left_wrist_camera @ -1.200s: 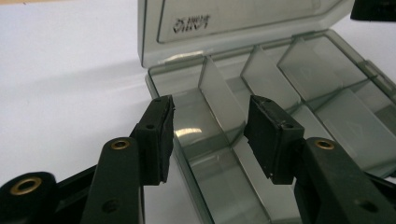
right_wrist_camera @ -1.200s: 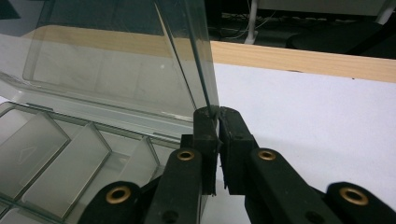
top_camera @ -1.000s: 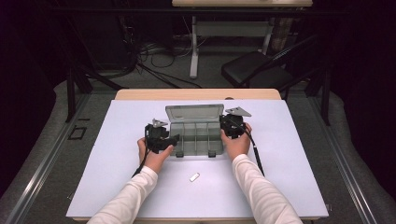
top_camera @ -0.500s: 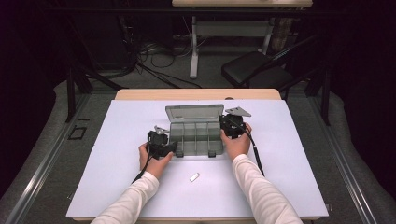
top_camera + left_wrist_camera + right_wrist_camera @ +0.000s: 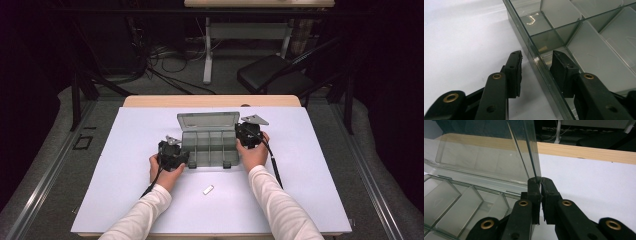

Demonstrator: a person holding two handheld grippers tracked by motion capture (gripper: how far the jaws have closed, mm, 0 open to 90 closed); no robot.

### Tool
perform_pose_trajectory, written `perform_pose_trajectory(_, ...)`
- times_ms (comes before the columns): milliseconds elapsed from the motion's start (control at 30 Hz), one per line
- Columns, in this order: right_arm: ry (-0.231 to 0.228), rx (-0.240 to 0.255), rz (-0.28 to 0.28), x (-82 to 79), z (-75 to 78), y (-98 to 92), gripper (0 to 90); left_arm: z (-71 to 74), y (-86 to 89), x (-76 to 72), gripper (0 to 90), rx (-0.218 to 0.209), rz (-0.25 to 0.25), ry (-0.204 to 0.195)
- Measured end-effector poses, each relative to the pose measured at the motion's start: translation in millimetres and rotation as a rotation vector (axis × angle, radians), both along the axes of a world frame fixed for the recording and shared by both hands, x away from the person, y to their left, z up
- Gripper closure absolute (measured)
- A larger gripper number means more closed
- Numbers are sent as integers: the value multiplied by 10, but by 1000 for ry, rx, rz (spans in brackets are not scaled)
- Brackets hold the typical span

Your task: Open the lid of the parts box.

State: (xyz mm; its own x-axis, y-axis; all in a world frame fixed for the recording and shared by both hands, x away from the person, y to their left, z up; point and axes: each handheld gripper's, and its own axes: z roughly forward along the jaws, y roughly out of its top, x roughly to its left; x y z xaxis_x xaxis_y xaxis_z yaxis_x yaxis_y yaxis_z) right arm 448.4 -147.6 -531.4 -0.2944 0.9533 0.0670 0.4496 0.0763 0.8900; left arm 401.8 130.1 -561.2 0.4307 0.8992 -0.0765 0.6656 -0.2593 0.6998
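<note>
- A clear compartment box (image 5: 210,147) sits mid-table on a white sheet (image 5: 125,150), its lid (image 5: 208,120) raised (hinged at the far side).
- The left gripper (image 5: 536,66) straddles the box's left wall; its jaws have just been closing, pads not yet touching.
- The right gripper (image 5: 540,181) pinches the lid's right edge.
- A small white piece (image 5: 208,189) lies nearer the person.

Clear grey plastic compartment box (image 5: 209,145), at mid-table on the white mat: lid (image 5: 208,121) open and standing up along the far edge; tray divided into rows of empty rectangular compartments.
</note>
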Motion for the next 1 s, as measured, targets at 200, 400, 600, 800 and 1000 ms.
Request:
perform_pose_trajectory(200, 3, 10, -7, 1, 0, 3, 861, -25, 2, 23, 630, -3, -34, -29)
perform_pose_trajectory(400, 6, 13, -11, 1, 3, 4, 862, -26, 12, 29, 635, -8, -40, -28)
perform_pose_trajectory(600, 3, 15, -13, 11, 3, 2, 864, -32, 9, 24, 641, -11, -29, -32)
perform_pose_trajectory(800, 4, 28, -34, 21, -1, 14, 867, -45, 4, 3, 643, -8, -26, -49)
perform_pose_trajectory(1000, 7, 30, -48, 59, 1, 29, 871, -47, 8, 4, 643, -10, -27, -49)
